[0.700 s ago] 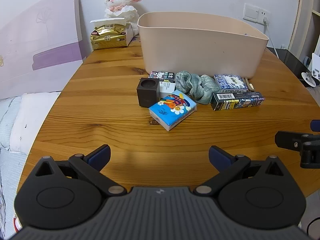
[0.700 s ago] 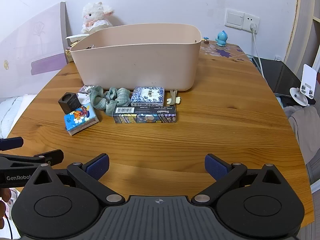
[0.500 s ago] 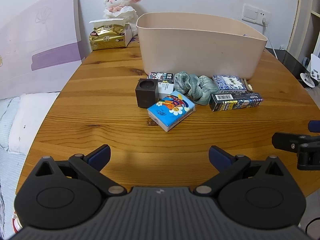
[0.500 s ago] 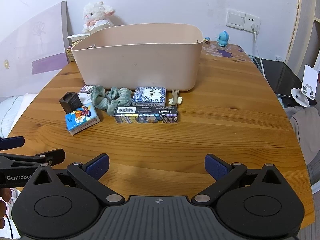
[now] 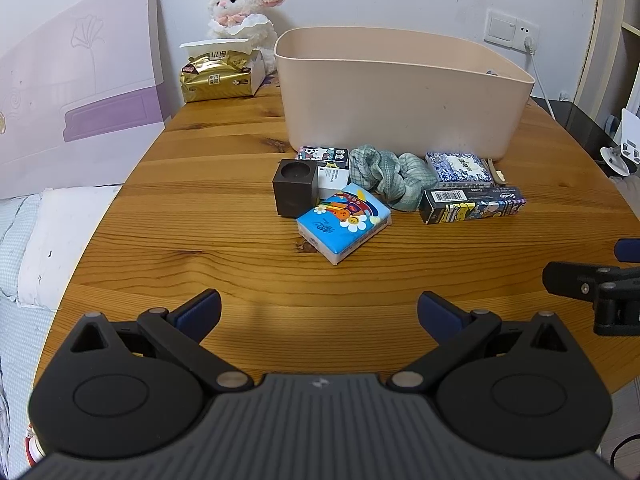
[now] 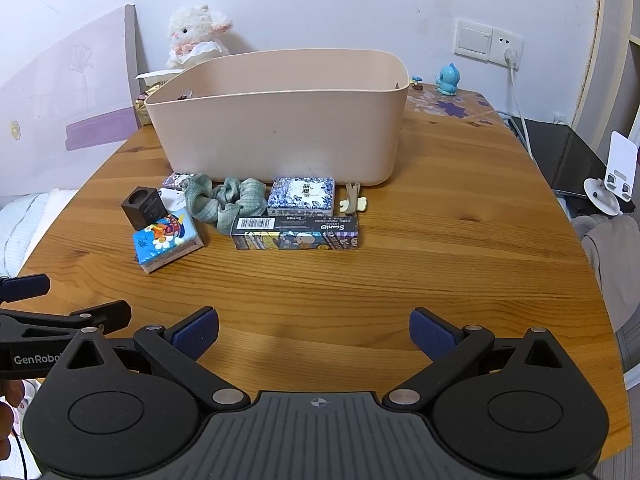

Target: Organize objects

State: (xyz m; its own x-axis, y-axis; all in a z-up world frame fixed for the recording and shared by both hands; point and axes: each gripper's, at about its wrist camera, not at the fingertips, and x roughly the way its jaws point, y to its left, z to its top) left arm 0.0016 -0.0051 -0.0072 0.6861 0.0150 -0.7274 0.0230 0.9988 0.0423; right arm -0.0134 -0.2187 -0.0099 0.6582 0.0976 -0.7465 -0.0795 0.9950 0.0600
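A beige bin (image 5: 400, 96) (image 6: 280, 132) stands on the wooden table (image 5: 240, 264). In front of it lie a dark cube (image 5: 294, 187) (image 6: 143, 206), a blue tissue pack (image 5: 344, 222) (image 6: 166, 240), a green scrunchie (image 5: 390, 174) (image 6: 224, 202), a blue-white patterned box (image 5: 458, 167) (image 6: 301, 196), a long cartoon box (image 5: 472, 205) (image 6: 296, 233), a small cartoon pack (image 5: 322, 154) and a hair clip (image 6: 353, 202). My left gripper (image 5: 319, 311) and right gripper (image 6: 314, 334) are both open and empty, near the table's front edge.
A gold tissue pack (image 5: 220, 74) and a plush lamb (image 5: 244, 8) sit at the back left. A blue figurine (image 6: 447, 78) stands at the back right by a wall socket (image 6: 508, 46). A bed (image 5: 36, 248) lies left of the table.
Both grippers have moved slightly forward toward the objects; the objects have not moved.
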